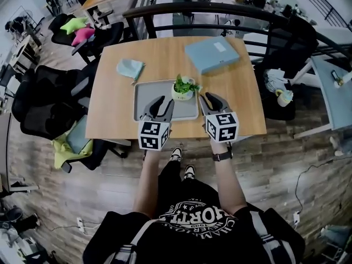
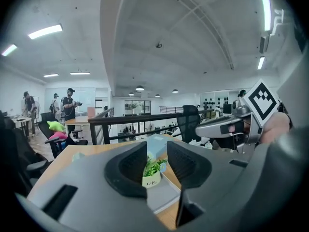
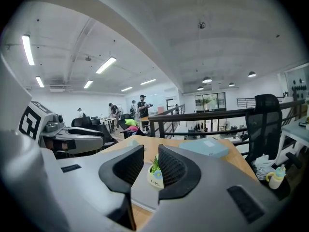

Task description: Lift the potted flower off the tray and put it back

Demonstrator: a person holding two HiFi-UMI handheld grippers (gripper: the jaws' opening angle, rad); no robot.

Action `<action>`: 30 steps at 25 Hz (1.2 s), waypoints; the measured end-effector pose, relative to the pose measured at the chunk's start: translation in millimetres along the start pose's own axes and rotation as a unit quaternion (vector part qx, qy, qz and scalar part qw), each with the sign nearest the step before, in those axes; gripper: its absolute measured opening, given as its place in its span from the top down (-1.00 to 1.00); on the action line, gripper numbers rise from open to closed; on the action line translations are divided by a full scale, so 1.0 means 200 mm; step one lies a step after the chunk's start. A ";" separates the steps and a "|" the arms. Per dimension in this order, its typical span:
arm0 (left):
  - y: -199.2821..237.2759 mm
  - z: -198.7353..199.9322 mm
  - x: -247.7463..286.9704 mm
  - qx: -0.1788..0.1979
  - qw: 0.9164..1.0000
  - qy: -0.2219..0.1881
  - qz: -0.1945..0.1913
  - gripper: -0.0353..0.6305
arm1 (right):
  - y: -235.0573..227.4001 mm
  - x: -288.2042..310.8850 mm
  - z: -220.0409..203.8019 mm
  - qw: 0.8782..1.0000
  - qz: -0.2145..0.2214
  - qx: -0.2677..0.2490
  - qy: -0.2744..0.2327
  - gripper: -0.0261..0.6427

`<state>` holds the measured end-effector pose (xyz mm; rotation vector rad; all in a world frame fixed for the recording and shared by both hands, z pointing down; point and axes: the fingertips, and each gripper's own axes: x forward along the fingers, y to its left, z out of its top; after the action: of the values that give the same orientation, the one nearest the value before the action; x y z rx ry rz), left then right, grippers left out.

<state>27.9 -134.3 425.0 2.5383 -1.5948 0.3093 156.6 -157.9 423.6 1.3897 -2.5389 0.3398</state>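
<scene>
Potted flower [image 1: 183, 88] untouched beyond slightly spread empty jaws of left gripper [image 1: 159, 104] and right gripper [image 1: 213, 102], upright at upper right of grey tray [image 1: 148, 92], frame centre, wooden table [image 1: 110, 92], teal cloth [image 1: 130, 68] upper left, blue box [image 1: 212, 54] upper right.

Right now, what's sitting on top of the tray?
Only the potted flower, standing at the far right corner of the tray; the rest that shows is bare. The left hand-held gripper covers part of the near edge, so that strip is unseen.
</scene>
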 end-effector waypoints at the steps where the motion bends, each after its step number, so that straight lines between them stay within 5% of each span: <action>1: 0.02 -0.02 0.02 -0.002 1.000 0.004 -0.001 0.46 | 0.00 0.03 -0.02 1.000 0.003 0.002 0.004 0.58; 17: 0.19 -0.41 0.29 -0.031 0.994 0.086 -0.063 0.16 | -0.07 0.38 -0.40 0.995 0.021 0.041 0.090 0.18; 30: 0.37 -0.68 0.51 0.008 0.976 0.158 -0.152 0.00 | -0.16 0.59 -0.68 0.986 0.077 0.000 0.151 -0.07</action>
<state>-10.4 -227.3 581.2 2.5346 -1.0797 0.6516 133.5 -226.8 590.8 1.0516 -2.3953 0.5349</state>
